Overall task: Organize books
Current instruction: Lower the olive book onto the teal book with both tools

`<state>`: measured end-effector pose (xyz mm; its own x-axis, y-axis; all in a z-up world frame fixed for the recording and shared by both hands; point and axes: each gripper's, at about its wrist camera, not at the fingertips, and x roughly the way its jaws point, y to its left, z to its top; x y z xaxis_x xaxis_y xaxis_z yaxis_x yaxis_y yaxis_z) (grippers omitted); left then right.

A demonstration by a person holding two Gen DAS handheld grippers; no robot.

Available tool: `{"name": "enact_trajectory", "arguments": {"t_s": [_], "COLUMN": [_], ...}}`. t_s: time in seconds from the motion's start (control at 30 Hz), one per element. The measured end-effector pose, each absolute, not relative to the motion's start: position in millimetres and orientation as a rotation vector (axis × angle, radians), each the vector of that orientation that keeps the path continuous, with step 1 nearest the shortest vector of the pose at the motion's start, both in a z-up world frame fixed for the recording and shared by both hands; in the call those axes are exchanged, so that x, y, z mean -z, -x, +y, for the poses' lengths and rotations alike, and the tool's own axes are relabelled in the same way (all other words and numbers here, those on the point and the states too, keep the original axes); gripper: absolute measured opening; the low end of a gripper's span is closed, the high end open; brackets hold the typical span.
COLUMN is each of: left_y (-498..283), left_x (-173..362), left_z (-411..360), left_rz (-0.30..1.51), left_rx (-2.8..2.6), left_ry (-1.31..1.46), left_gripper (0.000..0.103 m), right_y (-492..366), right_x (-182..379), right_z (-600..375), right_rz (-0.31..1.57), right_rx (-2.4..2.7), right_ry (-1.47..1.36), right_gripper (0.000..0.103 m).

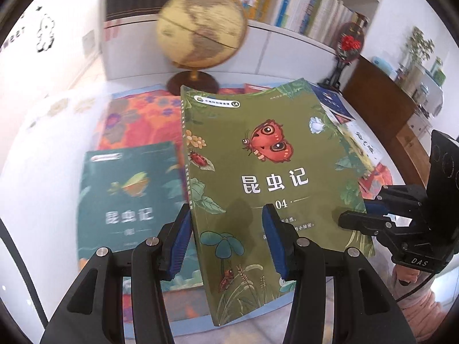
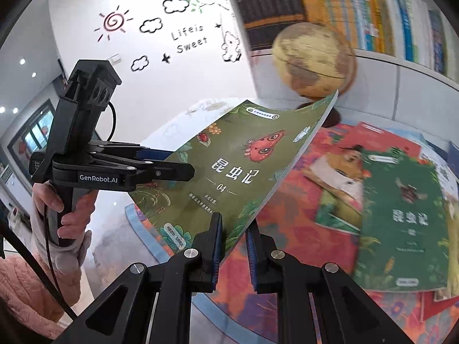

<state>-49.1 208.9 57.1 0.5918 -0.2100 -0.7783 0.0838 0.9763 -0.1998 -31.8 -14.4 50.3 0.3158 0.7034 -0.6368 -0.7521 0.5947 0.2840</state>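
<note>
The left gripper (image 1: pixel 226 239) pinches the near spine edge of the olive insect book (image 1: pixel 266 189), one blue pad on the cover and one beneath. The right gripper (image 2: pixel 233 246) has the book's right edge between its pads, but I cannot tell whether they are clamped or just apart. The thin book hangs in the air, bowed and tilted over the patterned mat (image 1: pixel 137 120), above the teal book (image 1: pixel 129 197) lying to the left. If either hold is weak, the floppy cover could slip or crease, and a wide swing toward the far side might knock the globe (image 1: pixel 200 25).
</note>
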Motion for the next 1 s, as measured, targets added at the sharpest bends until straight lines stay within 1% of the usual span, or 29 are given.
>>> {"name": "enact_trajectory", "arguments": {"t_s": [0.2,0.53,0.8,1.0], "left_y": [63.0,65.2,56.9,47.6], "left_x": [-55.9,-35.2,0.9,24.5], "left_z": [247.0,316.8,354.9,360.2], "left_rz": [0.904,0.894,0.940,0.989], "left_rx": [0.129,0.067,0.037,0.029], "left_ry": [0.177,0.290,0.387,0.403], "left_gripper": [0.045,0.045,0.045,0.045], "right_y": [34.4,22.0,8.2,-3.1], "right_x": [-49.2,-40.8,-3.8,24.9], "right_z": [31.2,103.7,142.0,149.4], "right_rz": [0.818,0.869,0.969,1.034], "right_rx": [-0.992,-1.018,-1.024,-0.989], "right_ry": [0.100,0.145,0.122,0.093], "right_gripper": [0.015,0.015,0.015,0.015]}}
